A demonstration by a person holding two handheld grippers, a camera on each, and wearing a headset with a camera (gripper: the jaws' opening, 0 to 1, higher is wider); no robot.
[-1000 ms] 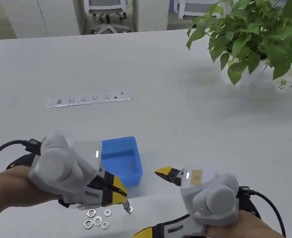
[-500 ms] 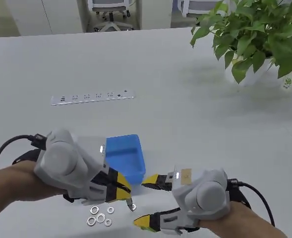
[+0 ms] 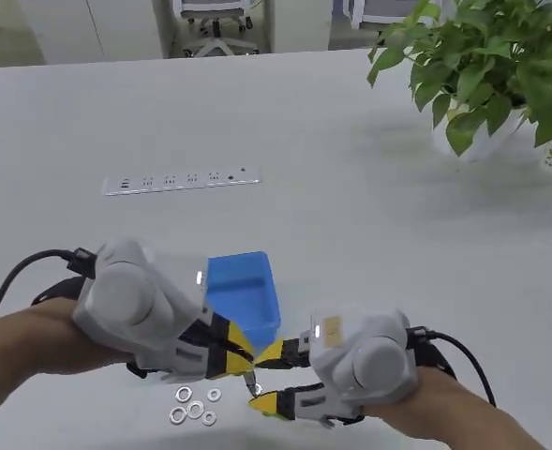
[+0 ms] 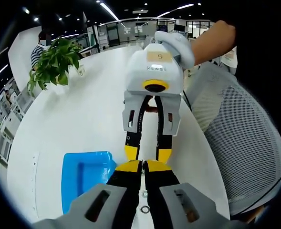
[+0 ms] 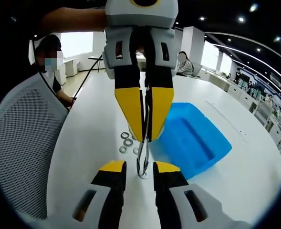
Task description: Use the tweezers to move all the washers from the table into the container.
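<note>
Left tongs (image 5: 146,136) clamp tweezers (image 5: 142,160); right tongs (image 5: 139,168) gape; washers (image 3: 193,411) lie beside blue container (image 3: 241,291), seemingly bare inside.

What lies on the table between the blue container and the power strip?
Nothing; in the head view, the white table between the blue container and the power strip is bare.

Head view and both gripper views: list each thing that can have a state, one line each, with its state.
left gripper, shut on the tweezers
right gripper, open, tweezers' tips seen between its jaws
tweezers, held, tips down at one washer
container, upright, no washer seen inside
washers, flat on the table, outside the container
</note>
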